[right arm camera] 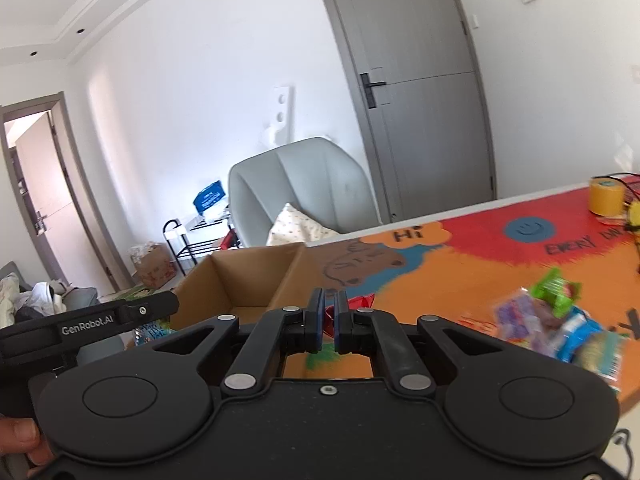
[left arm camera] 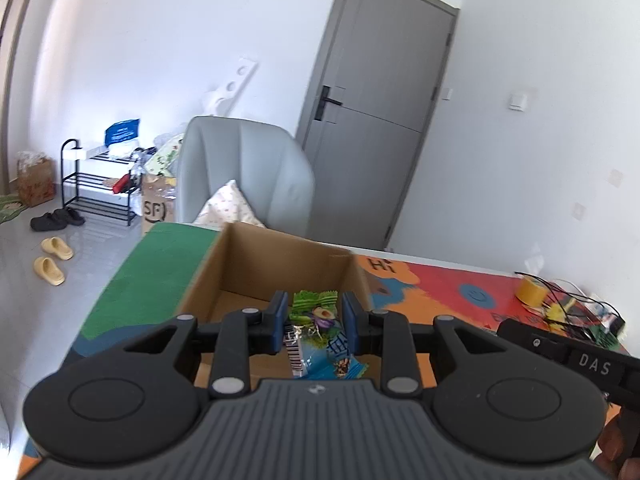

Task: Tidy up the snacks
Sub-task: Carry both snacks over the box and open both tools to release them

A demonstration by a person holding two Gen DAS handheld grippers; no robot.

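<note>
Gripping a green snack packet (left arm camera: 316, 330) between its jaws, the left gripper (left arm camera: 315, 322) is held over the open cardboard box (left arm camera: 256, 264) so the packet can be dropped in. The right gripper (right arm camera: 327, 322) is closed on a red wrapper (right arm camera: 357, 302), seemingly box-bound too. More snacks (right arm camera: 560, 328) are left on the counter (right arm camera: 460, 276).

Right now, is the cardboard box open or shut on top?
Open. The cardboard box has no lid or flaps across its top; its brown inner walls and floor are visible from above.
</note>
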